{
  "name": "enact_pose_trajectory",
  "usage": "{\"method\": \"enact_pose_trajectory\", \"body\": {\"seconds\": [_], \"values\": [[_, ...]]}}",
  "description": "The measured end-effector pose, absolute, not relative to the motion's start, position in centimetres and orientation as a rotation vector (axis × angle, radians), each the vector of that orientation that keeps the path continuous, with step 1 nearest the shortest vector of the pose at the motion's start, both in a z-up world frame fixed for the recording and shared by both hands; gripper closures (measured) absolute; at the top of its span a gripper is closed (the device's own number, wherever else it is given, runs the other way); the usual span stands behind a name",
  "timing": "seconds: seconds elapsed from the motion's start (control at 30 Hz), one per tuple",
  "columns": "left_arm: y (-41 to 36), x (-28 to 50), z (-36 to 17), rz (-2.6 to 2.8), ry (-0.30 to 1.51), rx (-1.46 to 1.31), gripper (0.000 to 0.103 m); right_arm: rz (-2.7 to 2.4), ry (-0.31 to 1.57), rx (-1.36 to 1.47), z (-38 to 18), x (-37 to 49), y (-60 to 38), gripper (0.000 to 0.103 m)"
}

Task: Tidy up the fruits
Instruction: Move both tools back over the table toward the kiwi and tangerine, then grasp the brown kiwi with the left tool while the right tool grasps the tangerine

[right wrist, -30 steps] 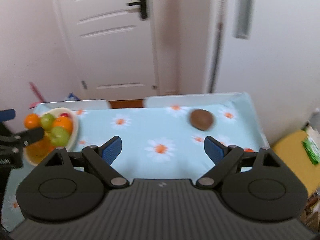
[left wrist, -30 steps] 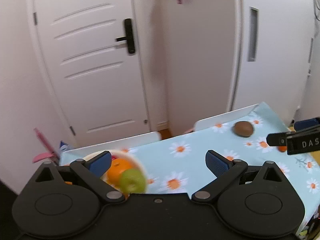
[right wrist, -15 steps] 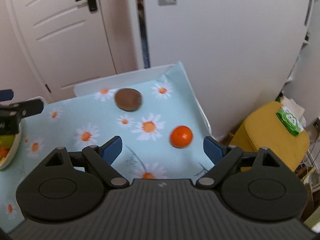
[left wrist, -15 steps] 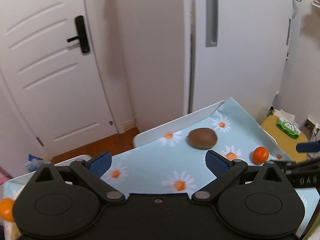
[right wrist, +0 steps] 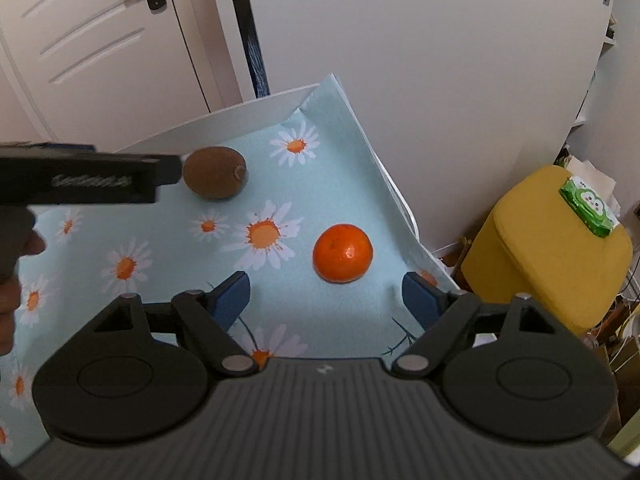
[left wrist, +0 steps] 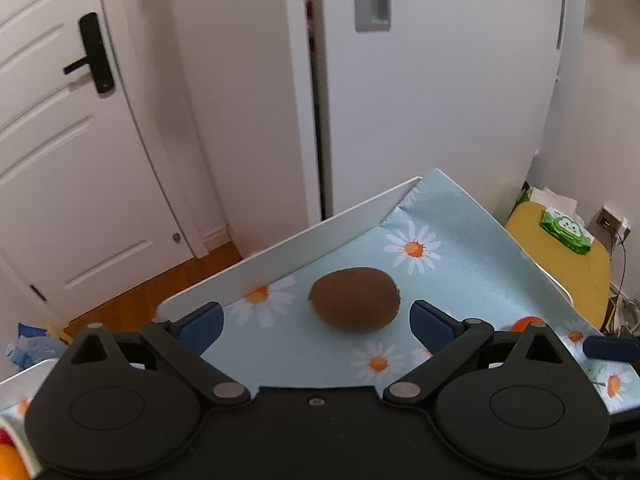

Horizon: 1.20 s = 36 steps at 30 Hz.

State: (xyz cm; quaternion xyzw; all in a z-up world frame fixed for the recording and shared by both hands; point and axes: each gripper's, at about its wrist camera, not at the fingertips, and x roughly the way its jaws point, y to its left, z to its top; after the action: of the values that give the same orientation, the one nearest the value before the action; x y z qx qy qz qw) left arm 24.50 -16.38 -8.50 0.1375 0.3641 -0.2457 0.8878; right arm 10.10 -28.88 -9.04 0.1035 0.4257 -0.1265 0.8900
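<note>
In the left wrist view my left tool (left wrist: 316,322) stands wide open, nothing between its blue pads. The kiwi (left wrist: 355,299) lies on the daisy-print table (left wrist: 460,248) just beyond the gap, a little right of centre in the frame and nearer the right pad than the left, not touching either. At the right edge of that frame a sliver of the orange (left wrist: 525,323) shows behind the tool's right link.

In the right wrist view my right tool (right wrist: 325,294) is also open; its jaws have just been closing a little, with nothing pressed between them. The orange (right wrist: 343,252) sits on the table just above the gap, right of its centre line, closer to the right pad, clear of both. The kiwi (right wrist: 215,178) lies further up and to the left, well apart from the orange. A black finger of the left tool (right wrist: 86,179) reaches in from the left edge, its tip just beside the kiwi's left side; I cannot tell whether it touches.
</note>
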Motion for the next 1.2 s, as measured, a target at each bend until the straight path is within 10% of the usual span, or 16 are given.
{"method": "enact_pose_trajectory", "body": {"seconds": [0.63, 1.2], "values": [[-19.5, 27.0, -12.4, -0.574, 0.809, 0.29, 0.032, -0.283, 0.894, 0.234, -10.8, 11.0, -29.0, 0.027], [-17.8, 24.8, -11.9, -0.552, 0.782, 0.328, 0.035, -0.279, 0.868, 0.192, -10.9, 12.2, -29.6, 0.039]]}}
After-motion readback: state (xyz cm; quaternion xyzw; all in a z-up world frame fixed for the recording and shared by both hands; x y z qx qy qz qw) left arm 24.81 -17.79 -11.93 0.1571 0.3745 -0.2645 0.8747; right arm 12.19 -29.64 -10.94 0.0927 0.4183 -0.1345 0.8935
